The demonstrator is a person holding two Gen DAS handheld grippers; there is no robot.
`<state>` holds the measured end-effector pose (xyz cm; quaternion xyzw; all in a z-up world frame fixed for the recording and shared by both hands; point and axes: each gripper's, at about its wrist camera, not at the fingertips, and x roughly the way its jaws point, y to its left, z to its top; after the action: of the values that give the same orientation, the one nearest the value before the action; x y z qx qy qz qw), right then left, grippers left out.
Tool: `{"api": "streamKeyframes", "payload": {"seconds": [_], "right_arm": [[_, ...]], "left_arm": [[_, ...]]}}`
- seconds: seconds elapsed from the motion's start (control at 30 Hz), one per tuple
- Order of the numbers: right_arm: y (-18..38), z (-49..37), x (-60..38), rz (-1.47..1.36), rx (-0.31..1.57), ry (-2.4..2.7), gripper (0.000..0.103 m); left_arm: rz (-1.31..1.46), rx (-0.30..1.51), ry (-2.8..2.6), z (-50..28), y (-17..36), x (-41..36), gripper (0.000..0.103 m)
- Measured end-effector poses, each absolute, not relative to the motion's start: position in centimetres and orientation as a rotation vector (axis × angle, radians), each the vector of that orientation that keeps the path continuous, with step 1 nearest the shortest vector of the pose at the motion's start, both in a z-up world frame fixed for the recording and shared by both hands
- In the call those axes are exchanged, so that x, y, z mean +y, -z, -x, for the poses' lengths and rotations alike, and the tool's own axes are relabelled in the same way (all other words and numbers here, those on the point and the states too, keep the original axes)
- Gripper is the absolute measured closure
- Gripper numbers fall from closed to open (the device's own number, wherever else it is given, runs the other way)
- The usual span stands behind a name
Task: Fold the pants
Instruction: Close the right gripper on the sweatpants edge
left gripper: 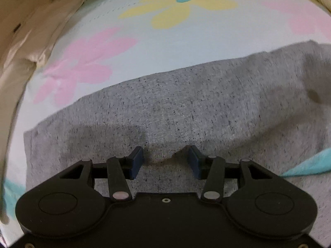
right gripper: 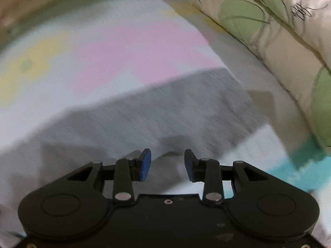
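Two wrist views, both angled steeply down onto a bed covered by a pale floral sheet (left gripper: 144, 47). On it the grey pants (left gripper: 186, 103) lie spread flat, running across both views, presumably laid out so an edge can be lifted and carried over for a fold.

My left tongs (left gripper: 166, 161) sit low over the cloth, jaws standing wide; a small raised ridge of grey fabric lies between the blue pads (left gripper: 136, 165), but the pads do not press on it. My right tongs (right gripper: 167, 165) are likewise open, with a pucker of fabric in the gap and nothing gripped. I judge both are placed for a two-point pinch along the near edge.

Left view only: yellow flower print (left gripper: 182, 6) and the pants' hemmed end. Right view only, though blurred: a leaf-patterned quilt (right gripper: 279, 31) piled beside the pants' far corner.
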<state>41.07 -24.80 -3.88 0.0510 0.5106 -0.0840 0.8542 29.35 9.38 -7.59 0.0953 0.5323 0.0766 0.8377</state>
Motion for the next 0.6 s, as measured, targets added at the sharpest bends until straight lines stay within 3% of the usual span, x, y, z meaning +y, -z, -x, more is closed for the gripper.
{"api": "streamKeyframes", "payload": {"seconds": [0.17, 0.6], "right_arm": [[2.2, -44.9, -20.9, -0.204, 1.029, 0.067, 0.062], [7.0, -50.1, -15.0, -0.188, 1.163, 0.216, 0.062]], "left_arm": [[-0.224, 1.121, -0.165, -29.3, 7.7, 8.9, 0.048], [-0.158, 1.134, -0.137, -29.5, 7.2, 10.2, 0.048]]}}
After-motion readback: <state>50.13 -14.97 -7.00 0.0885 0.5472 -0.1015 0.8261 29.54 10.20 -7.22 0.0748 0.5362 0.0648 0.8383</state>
